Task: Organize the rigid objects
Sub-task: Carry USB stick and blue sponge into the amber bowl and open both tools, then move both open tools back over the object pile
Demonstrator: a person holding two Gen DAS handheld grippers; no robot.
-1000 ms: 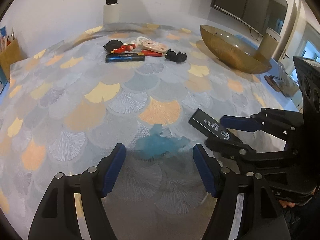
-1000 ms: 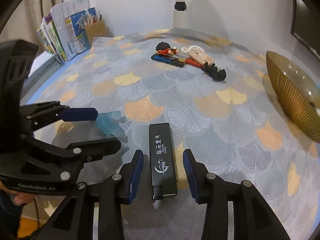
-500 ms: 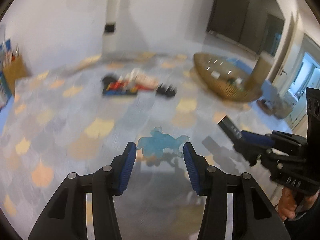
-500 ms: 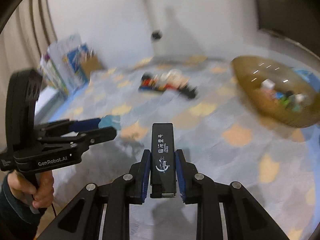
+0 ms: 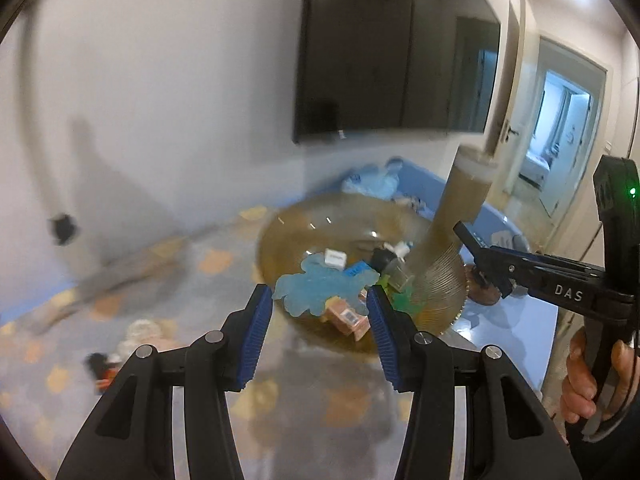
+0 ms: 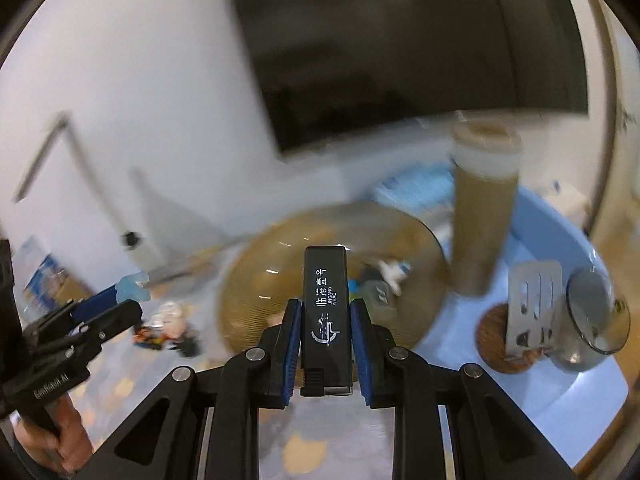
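The right hand-held gripper [image 6: 325, 344] is clamped on a black rectangular box [image 6: 326, 312], held upright at lower centre of its view in front of the amber glass bowl [image 6: 256, 300]. The left hand-held gripper [image 5: 318, 320] pinches a flat blue splat-shaped piece [image 5: 316, 286] at centre frame, before the same bowl [image 5: 280, 236], which holds small items on the patterned bench [image 5: 168, 292].
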